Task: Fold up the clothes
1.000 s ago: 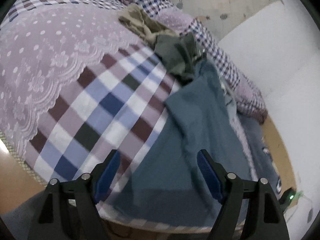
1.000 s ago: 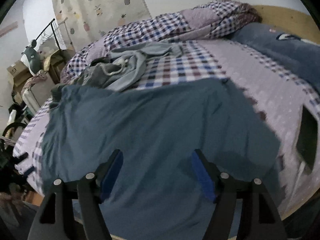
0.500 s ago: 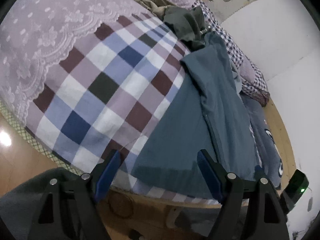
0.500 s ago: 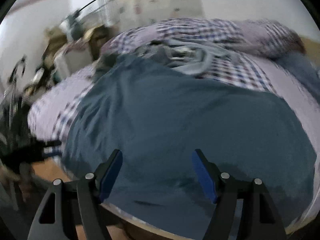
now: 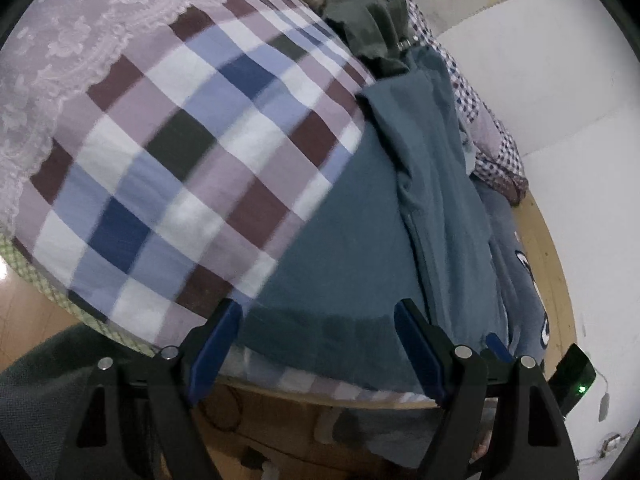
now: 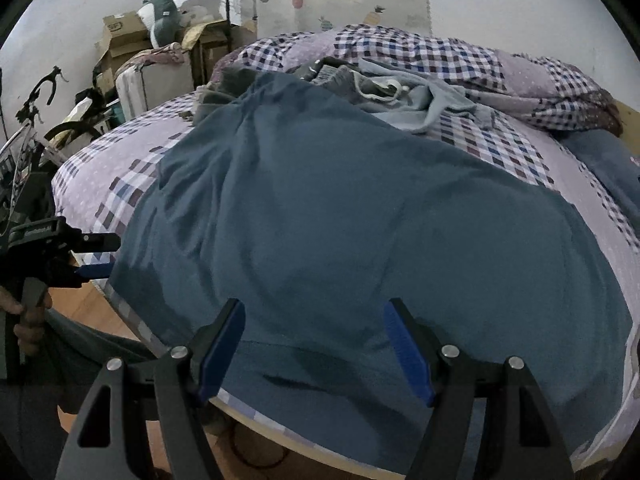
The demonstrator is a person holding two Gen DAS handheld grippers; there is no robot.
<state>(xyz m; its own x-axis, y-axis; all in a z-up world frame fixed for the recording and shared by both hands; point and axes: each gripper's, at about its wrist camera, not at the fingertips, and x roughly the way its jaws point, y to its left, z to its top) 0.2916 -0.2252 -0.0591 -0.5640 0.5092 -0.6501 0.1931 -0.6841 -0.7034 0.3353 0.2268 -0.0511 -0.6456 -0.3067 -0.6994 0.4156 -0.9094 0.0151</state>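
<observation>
- the teal garment (image 6: 340, 220) is spread flat on the bed (image 5: 168, 152), hem hanging at the near edge right in front of you; its long axis runs straight away from you, toward the clothes pile (image 6: 384, 88) at the far end
- your right tongs (image 6: 316, 344) sit over the middle of that near hem, jaws wide, nothing between them; the cloth is just ahead of and below the tips
- your left tongs (image 5: 320, 344) are at the garment's left corner, also wide and empty; in the right wrist view you can see them off to the left (image 6: 94, 256), level with the bed edge, pointing in at the hem
- so the left one looks nearer to a corner, while the right one would have to slide right to reach its own corner
- both are held low and roughly level, tips pointing over the bed; can't tell if either is touching the fabric
</observation>
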